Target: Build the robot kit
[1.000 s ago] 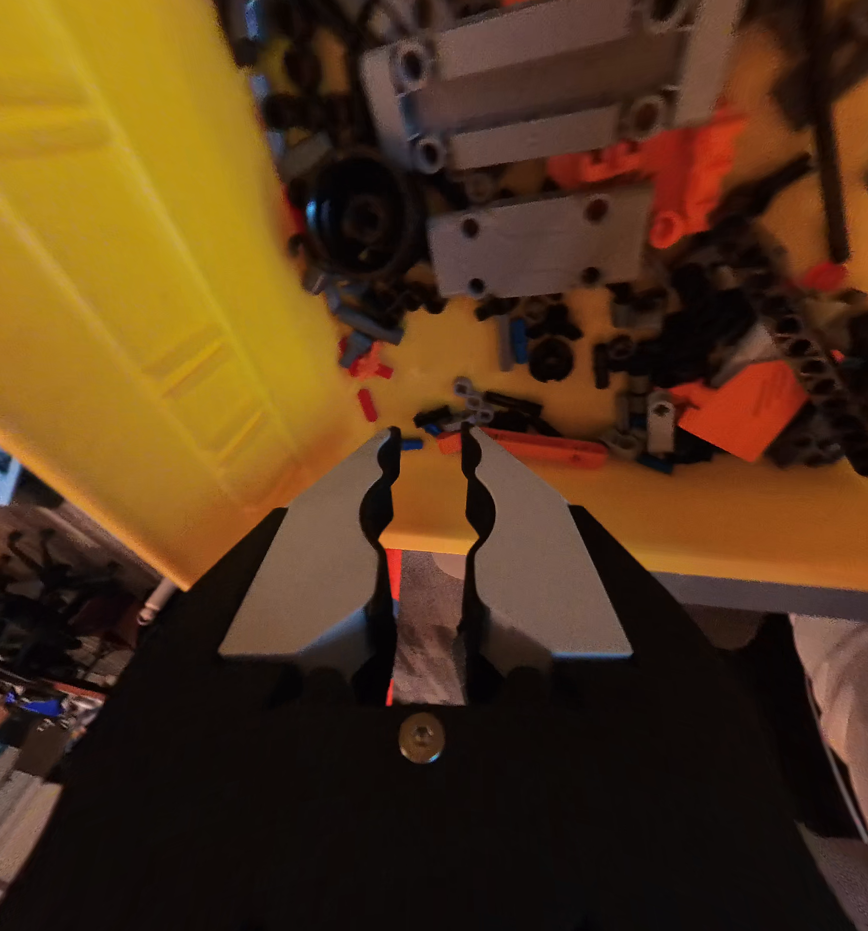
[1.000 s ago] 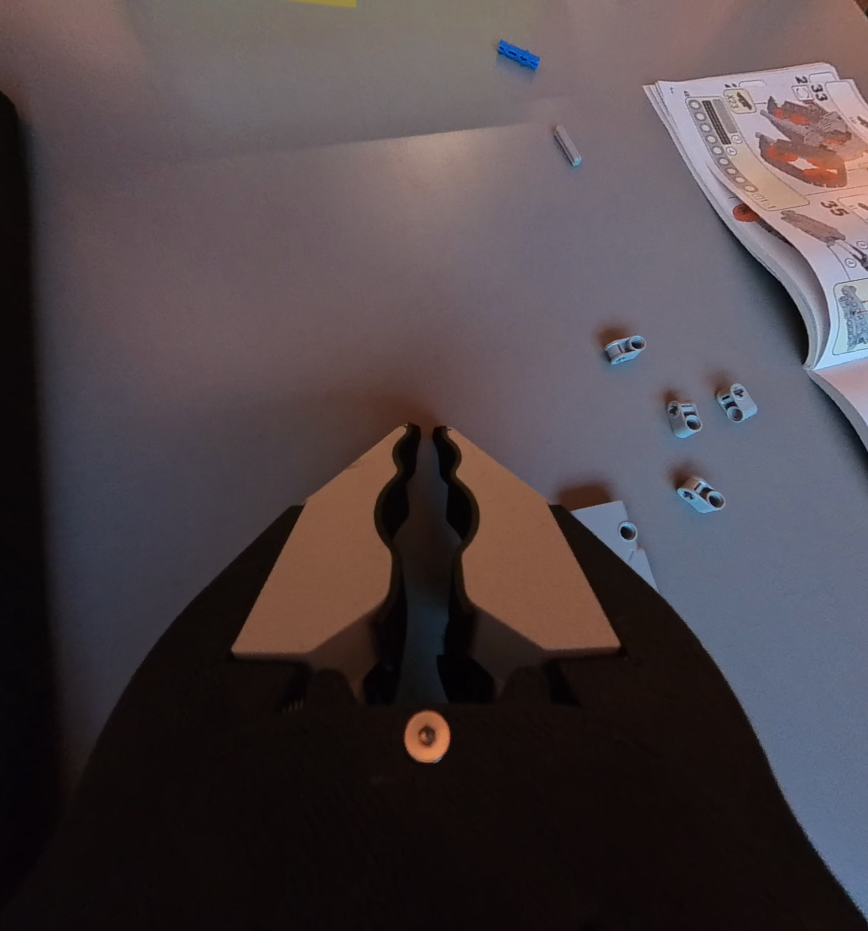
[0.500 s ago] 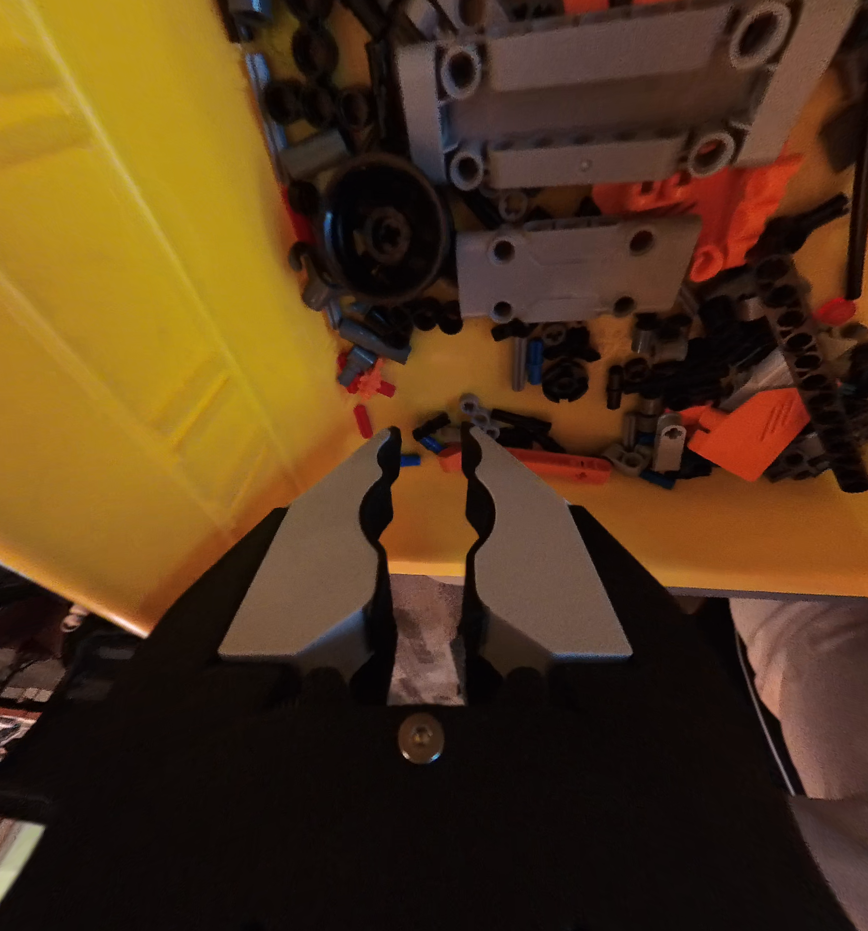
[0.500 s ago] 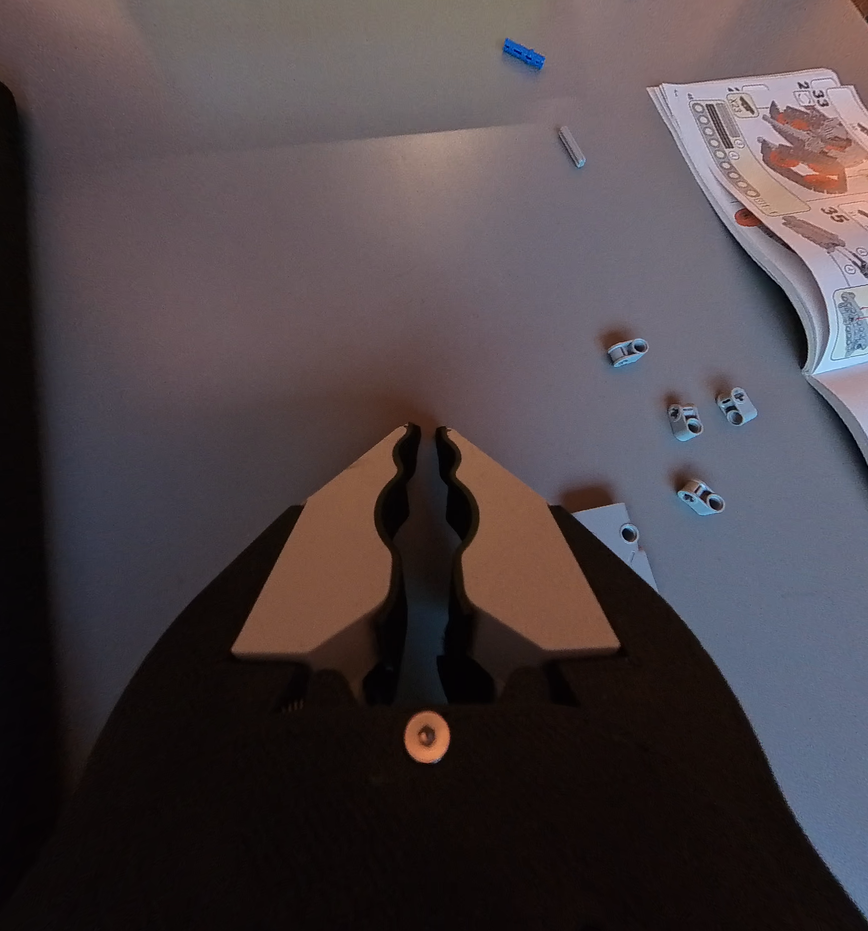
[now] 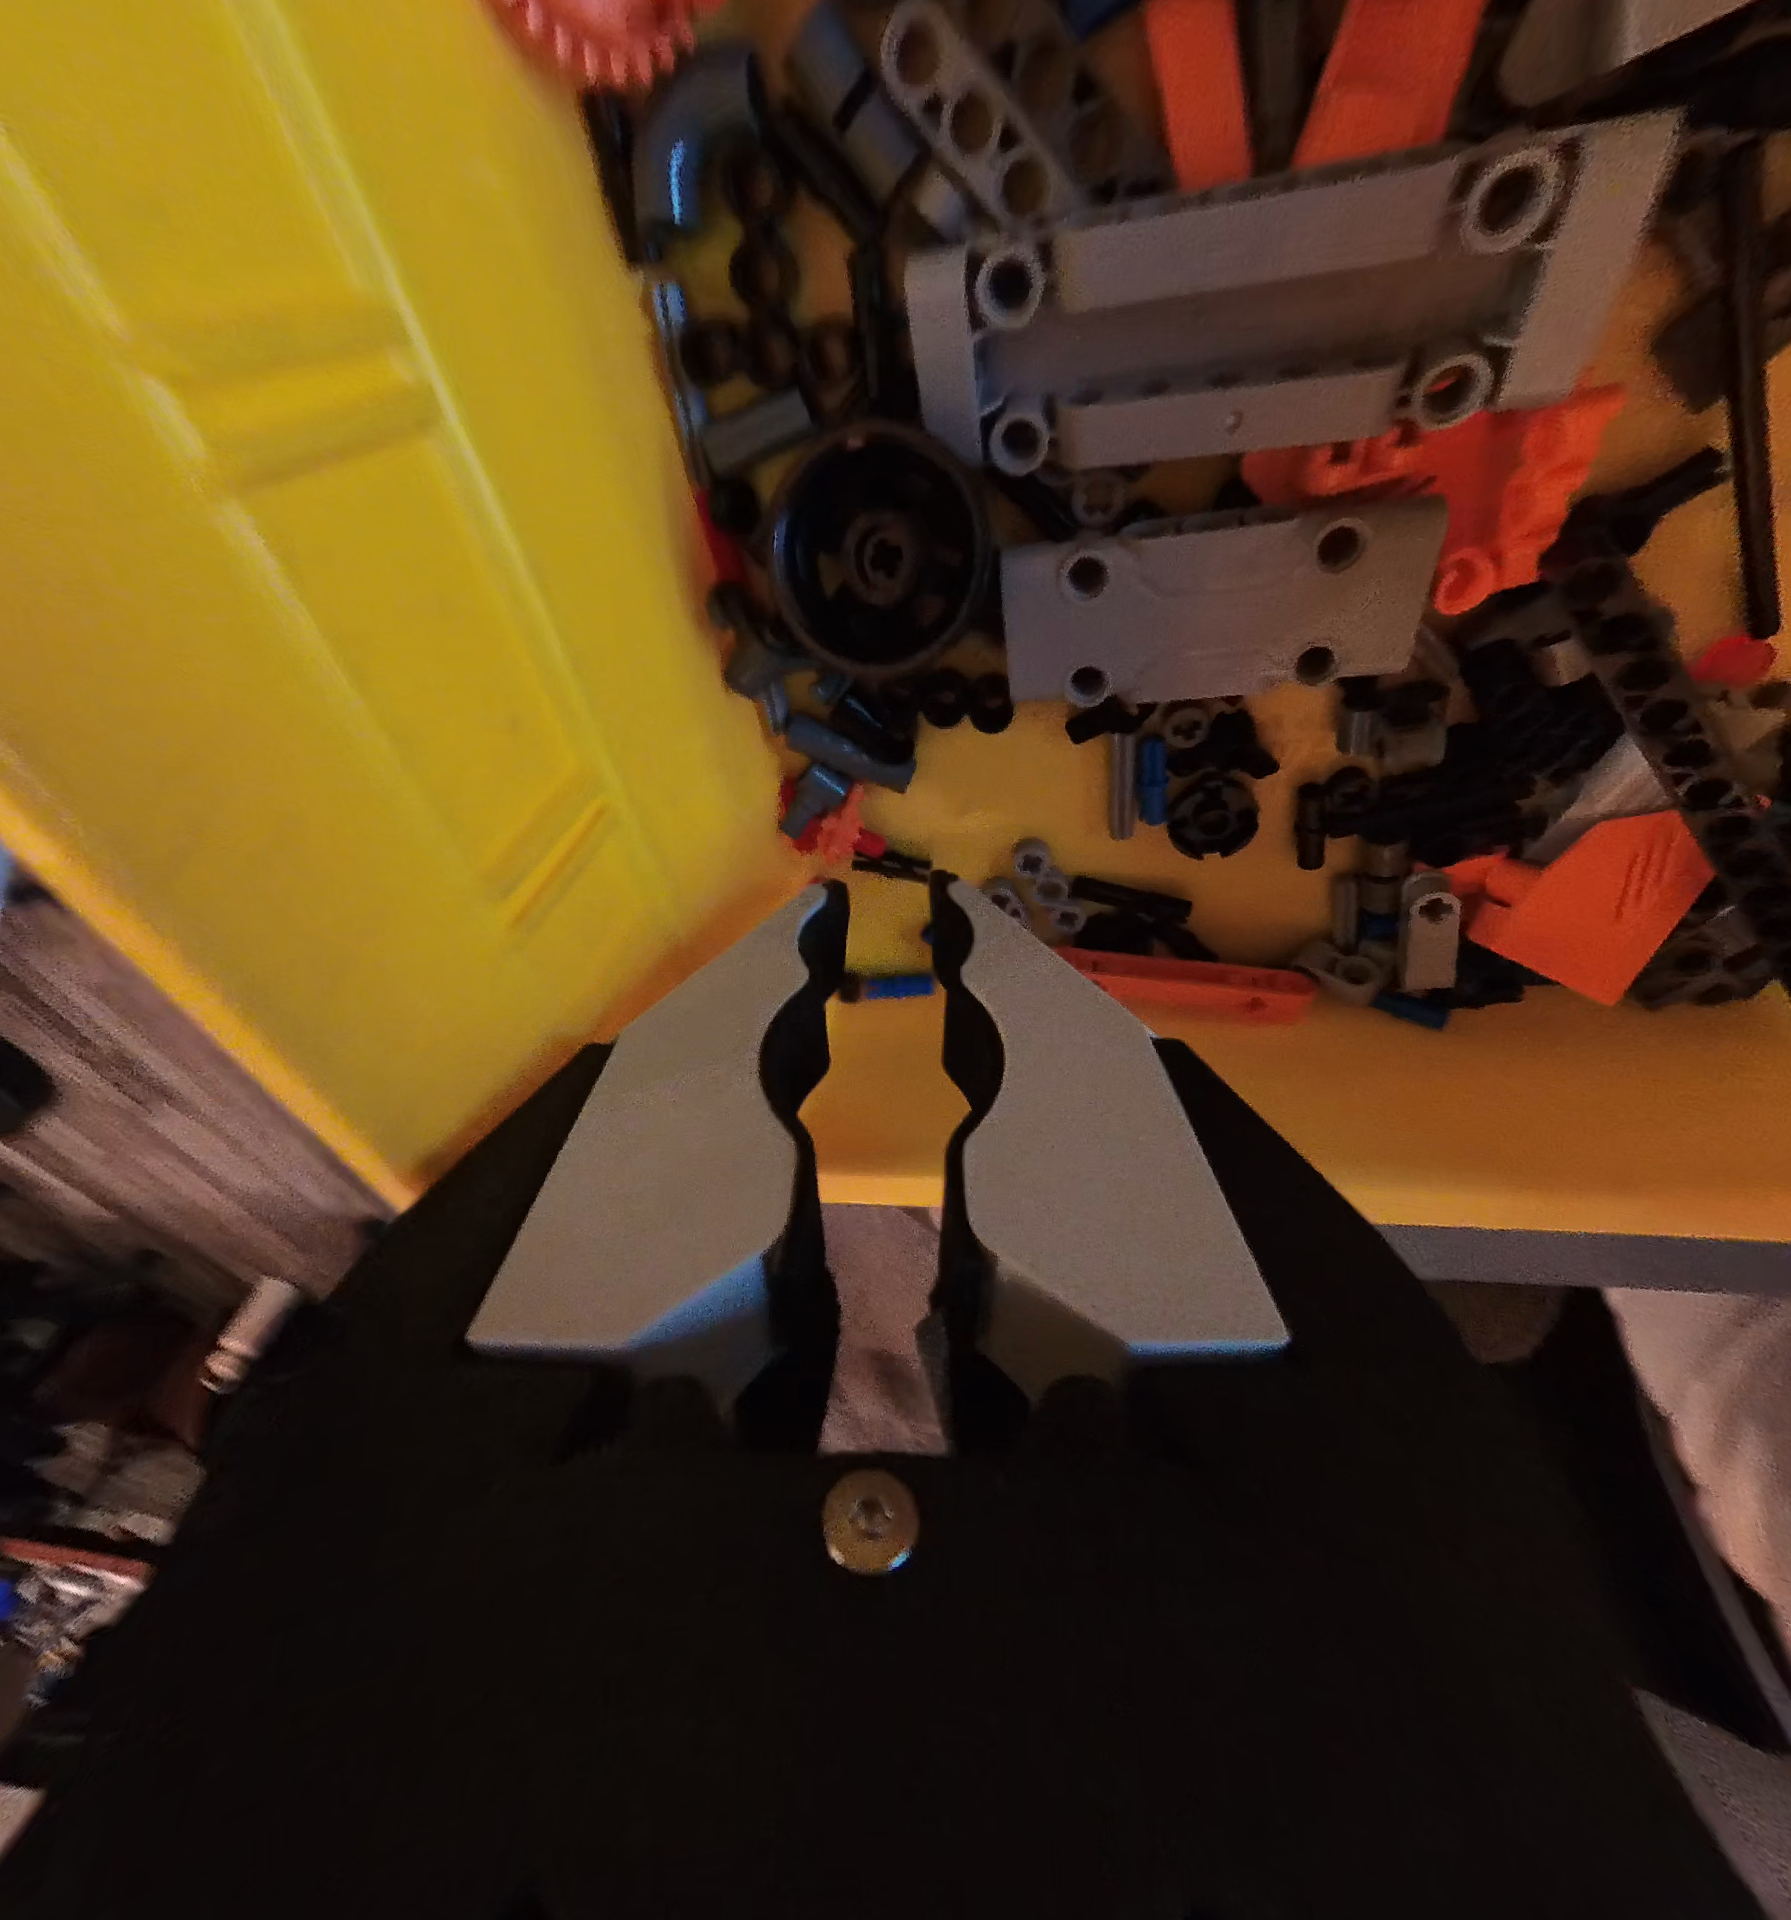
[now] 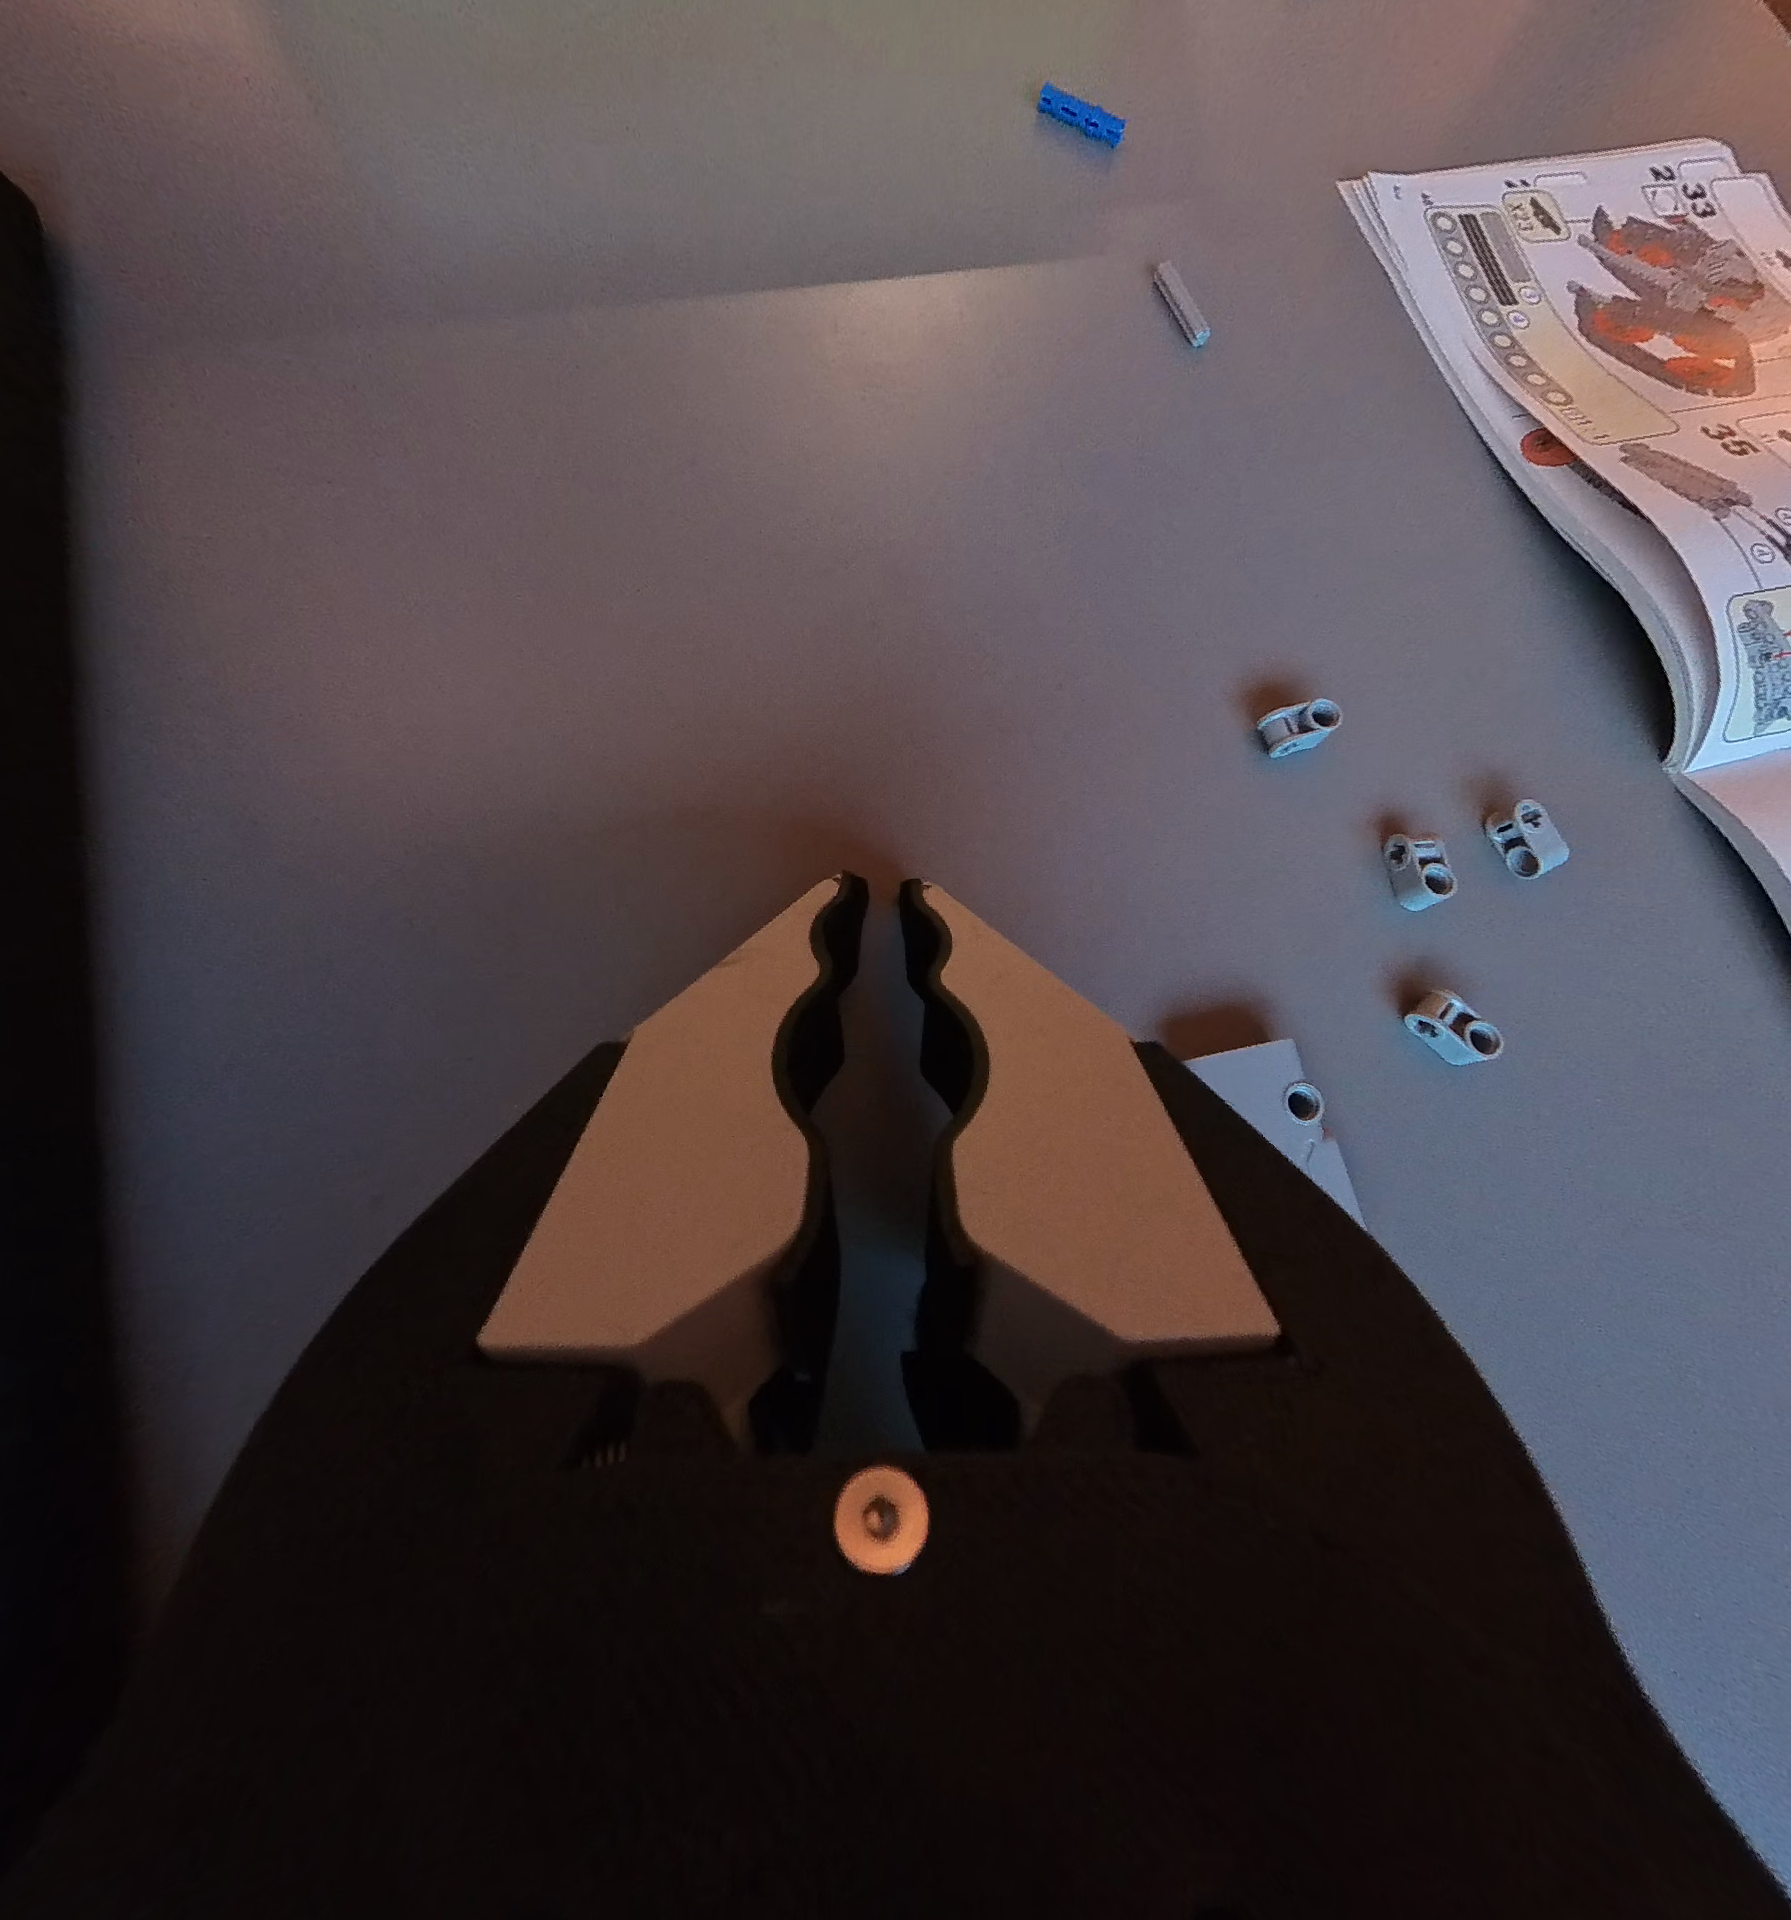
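Left tongs (image 5: 886, 899) hovering over the yellow bin (image 5: 1130, 1112) of building parts; right tongs (image 6: 878, 885) idling above the grey counter (image 6: 558, 571).

Both tongs are standing slightly spread and holding nothing. The left tips are hanging just above a small blue pin (image 5: 896, 985) at frame centre, near an orange beam (image 5: 1192, 992). Four grey connectors (image 6: 1416, 871) and an open booklet (image 6: 1701, 468) are lying to the right.

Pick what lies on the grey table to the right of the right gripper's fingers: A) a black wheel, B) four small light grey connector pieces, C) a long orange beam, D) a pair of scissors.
B: in the right wrist view, four small light grey connector pieces lie loose on the grey table, right of the right gripper and beside an open instruction booklet.
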A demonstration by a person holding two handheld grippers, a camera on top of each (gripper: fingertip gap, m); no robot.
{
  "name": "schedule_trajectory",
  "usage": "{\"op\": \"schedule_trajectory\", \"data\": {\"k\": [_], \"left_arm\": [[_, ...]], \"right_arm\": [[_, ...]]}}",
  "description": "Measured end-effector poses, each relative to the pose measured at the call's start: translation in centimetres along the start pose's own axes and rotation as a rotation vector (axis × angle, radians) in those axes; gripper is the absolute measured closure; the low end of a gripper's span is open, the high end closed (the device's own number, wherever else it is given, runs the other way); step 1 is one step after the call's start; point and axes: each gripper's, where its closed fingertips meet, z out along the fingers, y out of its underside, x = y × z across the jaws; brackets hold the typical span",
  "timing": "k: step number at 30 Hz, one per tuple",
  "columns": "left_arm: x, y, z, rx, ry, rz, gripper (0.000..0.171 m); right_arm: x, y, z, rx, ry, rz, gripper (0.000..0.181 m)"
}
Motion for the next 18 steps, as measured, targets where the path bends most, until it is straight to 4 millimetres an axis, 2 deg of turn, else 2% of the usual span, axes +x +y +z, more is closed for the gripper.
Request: {"op": "schedule_trajectory", "data": {"k": [2, 3, 6, 8, 9, 10, 11, 13, 18], "left_arm": [[-0.6, -0.7, -0.5, 0.048, -0.060, 0.142, 0.157], [-0.7, -0.8, -0.6, 0.062, -0.104, 0.259, 0.161], [-0.5, -0.4, -0.7, 0.100, -0.241, 0.593, 0.170], [0.3, -0.4, -0.8, 0.141, -0.242, 0.700, 0.171], [0.4, 0.0, -0.7, 0.128, -0.216, 0.679, 0.170], [0.0, 0.4, -0.6, 0.093, -0.200, 0.607, 0.160], [-0.2, 0.8, -0.4, 0.062, -0.177, 0.519, 0.159], [0.2, 1.1, -0.2, 0.046, -0.116, 0.410, 0.145], [0.0, 0.5, -0.1, 0.094, -0.144, 0.358, 0.146]], "right_arm": [[0.0, 0.0, 0.0, 0.001, -0.001, 0.002, 0.173], [0.0, 0.0, 0.0, 0.002, -0.002, 0.004, 0.173], [0.0, 0.0, 0.0, 0.004, -0.004, 0.005, 0.172], [0.0, 0.0, 0.0, 0.006, -0.006, 0.011, 0.173], [0.0, 0.0, 0.0, 0.005, -0.007, 0.014, 0.173], [0.0, 0.0, 0.1, 0.005, -0.007, 0.015, 0.173], [-0.1, 0.0, 0.1, 0.004, -0.005, 0.013, 0.173], [-0.1, 0.0, 0.0, 0.000, -0.003, 0.002, 0.173], [-0.3, -0.1, 0.0, -0.004, -0.003, -0.010, 0.172]]}}
